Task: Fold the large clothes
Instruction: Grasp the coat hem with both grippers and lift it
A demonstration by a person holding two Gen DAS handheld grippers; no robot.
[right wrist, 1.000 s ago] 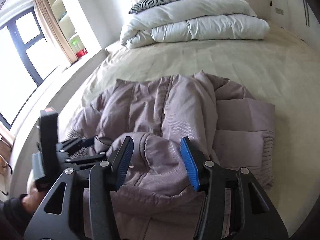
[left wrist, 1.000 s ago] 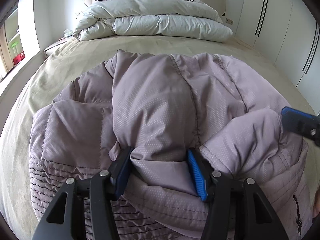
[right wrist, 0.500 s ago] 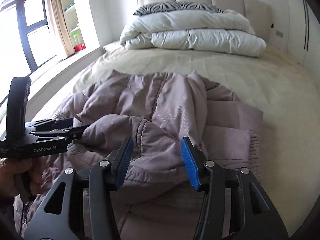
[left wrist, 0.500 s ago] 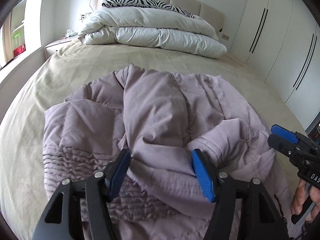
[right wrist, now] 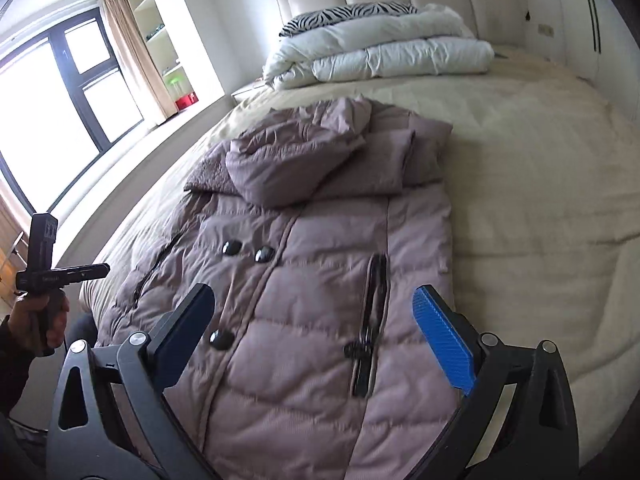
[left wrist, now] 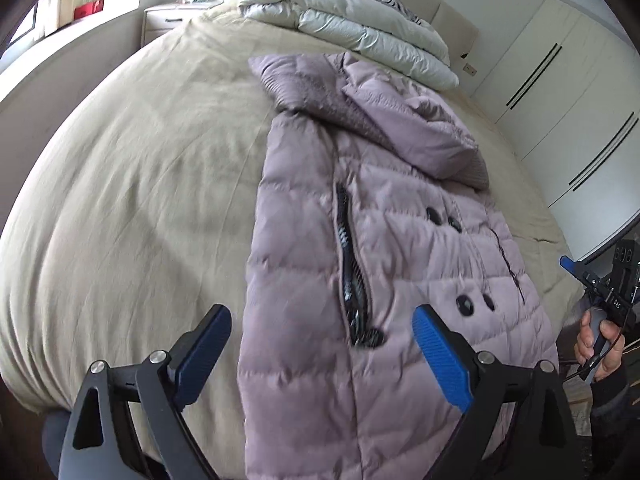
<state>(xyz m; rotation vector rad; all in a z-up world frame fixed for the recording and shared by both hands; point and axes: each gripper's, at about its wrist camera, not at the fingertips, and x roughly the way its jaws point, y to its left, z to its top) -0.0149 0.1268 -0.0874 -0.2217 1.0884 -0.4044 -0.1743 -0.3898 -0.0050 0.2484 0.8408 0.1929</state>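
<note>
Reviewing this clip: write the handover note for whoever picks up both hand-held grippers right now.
Left hand-held gripper: jaws opening, nothing held.
Right hand-held gripper: jaws opening, nothing held.
Mauve puffer coat lies front up, lengthwise on the bed, hem at the near edge, hood and sleeves tucked over the chest.
Done: coat laid out, sleeves in.
Left: fold the body into a compact stack.

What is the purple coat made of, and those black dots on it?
The coat looks like thin woven synthetic fabric with soft filling: matte, and stitched into puffy quilted bands. The black buttons look like hard glossy plastic, since they catch bright highlights, though that can't be told for certain.
</note>
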